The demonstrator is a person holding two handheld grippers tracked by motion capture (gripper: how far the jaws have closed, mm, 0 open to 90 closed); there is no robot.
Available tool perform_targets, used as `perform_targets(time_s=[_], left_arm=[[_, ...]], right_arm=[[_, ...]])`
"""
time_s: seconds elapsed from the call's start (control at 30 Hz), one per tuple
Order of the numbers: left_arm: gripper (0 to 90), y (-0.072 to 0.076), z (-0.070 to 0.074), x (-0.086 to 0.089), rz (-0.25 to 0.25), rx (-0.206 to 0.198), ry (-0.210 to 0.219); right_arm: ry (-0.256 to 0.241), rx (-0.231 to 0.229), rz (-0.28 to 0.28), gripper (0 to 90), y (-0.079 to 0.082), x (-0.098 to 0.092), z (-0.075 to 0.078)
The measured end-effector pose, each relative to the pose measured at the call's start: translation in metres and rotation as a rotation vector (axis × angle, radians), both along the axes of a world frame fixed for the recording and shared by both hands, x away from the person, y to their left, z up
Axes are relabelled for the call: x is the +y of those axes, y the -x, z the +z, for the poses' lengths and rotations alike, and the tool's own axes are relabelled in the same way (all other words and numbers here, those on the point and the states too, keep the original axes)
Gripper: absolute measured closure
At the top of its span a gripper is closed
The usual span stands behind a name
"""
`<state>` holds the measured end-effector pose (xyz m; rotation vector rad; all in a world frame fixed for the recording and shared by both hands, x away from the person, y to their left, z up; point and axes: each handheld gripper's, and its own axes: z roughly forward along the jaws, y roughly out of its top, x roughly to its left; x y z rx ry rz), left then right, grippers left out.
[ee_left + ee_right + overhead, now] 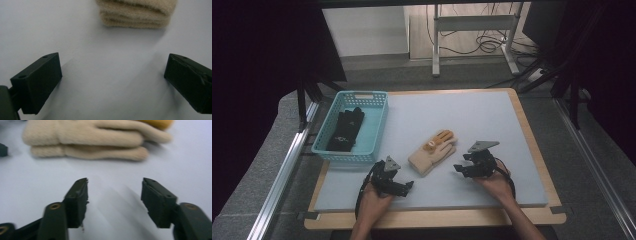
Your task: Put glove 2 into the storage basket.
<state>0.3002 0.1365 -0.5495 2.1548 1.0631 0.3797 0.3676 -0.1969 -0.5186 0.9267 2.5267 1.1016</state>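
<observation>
Nearest, the left tongs (408, 184) and right tongs (458, 167) rest low on the pale grey padded bench (492, 120), both released, jaws wide apart; between and just beyond them lies the fuzzy cream knit glove (432, 151), long axis diagonal, cuff toward the person, orange-tipped fingers pointing far-right; farther left, a turquoise lattice basket (373, 131) holds a black glove (345, 130).
</observation>
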Motion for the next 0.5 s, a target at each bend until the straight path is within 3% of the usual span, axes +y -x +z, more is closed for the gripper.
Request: perform_targets(time_s=[0.17,0.5], left_arm=[[1.7,0.0,0.0,0.0,0.0,0.0,0.0],[1.6,0.0,0.0,0.0,0.001,-0.001,-0.001]], right_arm=[[0.018,-0.029,-0.047,25.5,0.001,-0.02,0.001],[0.03,-0.05,-0.121,17.9,0.007,-0.058,-0.005]])
